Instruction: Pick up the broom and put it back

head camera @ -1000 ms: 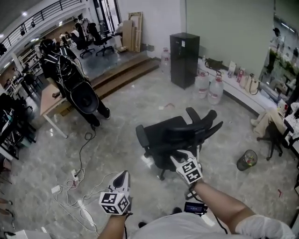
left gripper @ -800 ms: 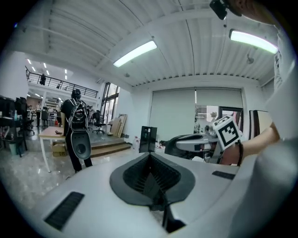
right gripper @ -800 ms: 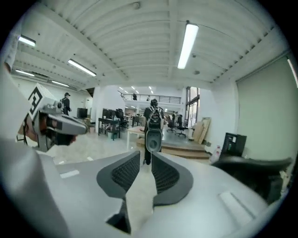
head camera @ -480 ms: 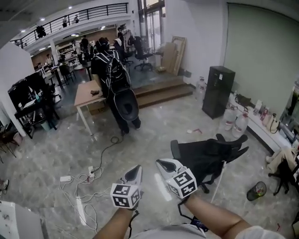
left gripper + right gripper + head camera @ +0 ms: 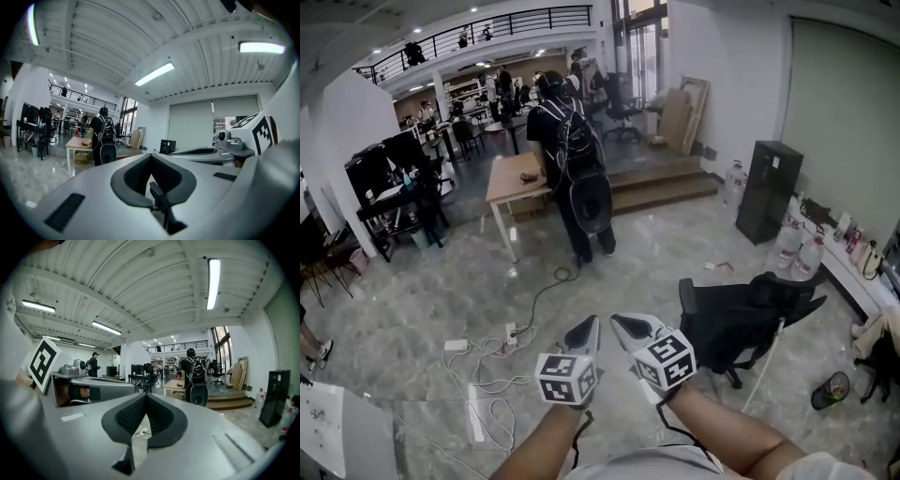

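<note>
Left claw (image 5: 588, 326) is riding pinched together and empty, pointing out level over the floor. Just beside it, the right claw (image 5: 625, 324) has just been closing and is now sitting fully pinched as well, with nothing between its jaws. Neither is touching the broom.

Reading left to right across the hall: cables (image 5: 492, 370) are lying in loose loops on the floor just left of the claws. A person (image 5: 574, 159) with a backpack is standing by a table well beyond them. A black chair (image 5: 741, 319) is sitting to the right of the claws. Against its right side a thin pale pole is leaning, which I am taking to be the broom (image 5: 764, 366); its head is out of my sight. A bin (image 5: 831, 390) is sitting near it at the far right.

I am judging the broom to be parked already, and that is where I am seeing trouble. It is leaning on a wheeled chair over a glossy floor, so if the chair is nudged or swivels, the pole is likely to slide and clatter down. With both claws pinched and well apart from it, I am not placed to catch it, since I would be spreading a claw first. The cables are the other hazard, because stepping that way is risking a snag or a trip.
</note>
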The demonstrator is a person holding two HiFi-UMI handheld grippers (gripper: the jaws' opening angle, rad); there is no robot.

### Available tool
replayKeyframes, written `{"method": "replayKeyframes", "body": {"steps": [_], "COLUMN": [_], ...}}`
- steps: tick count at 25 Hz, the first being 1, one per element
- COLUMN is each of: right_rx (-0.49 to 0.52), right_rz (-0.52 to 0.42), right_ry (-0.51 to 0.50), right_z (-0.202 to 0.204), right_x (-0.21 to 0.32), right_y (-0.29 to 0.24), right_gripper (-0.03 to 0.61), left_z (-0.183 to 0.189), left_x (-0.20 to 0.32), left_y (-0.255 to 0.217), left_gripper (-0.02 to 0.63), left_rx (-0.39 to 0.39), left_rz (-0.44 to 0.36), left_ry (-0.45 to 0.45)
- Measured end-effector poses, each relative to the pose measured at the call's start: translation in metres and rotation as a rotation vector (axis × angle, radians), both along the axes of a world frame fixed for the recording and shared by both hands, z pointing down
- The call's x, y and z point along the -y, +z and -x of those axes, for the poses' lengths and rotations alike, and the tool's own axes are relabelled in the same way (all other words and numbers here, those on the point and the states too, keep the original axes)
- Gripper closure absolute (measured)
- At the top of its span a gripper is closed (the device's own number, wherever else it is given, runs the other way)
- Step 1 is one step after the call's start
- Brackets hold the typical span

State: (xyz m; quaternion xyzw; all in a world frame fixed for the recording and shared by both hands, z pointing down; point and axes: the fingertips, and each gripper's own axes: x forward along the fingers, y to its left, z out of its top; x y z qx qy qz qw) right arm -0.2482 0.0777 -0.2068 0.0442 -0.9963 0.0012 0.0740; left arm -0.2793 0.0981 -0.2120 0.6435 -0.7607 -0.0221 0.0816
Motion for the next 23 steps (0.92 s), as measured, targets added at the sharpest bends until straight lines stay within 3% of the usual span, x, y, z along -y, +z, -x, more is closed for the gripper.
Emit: {"method": "replayKeyframes", "body": {"steps": [23], "right_rx": [-0.016], "right_rz": [-0.017], "right_ry": [0.039], "right_z": [0.009], "right_x": [-0.017], "right_y": [-0.007], "right_gripper": [0.577], "left_z": [0.006], "left_x": [-0.007], "left_y": [0.001], "left_gripper": [0.609], "left_rx": [-0.03], "left_rz": [-0.016], "left_ry": [0.051]}}
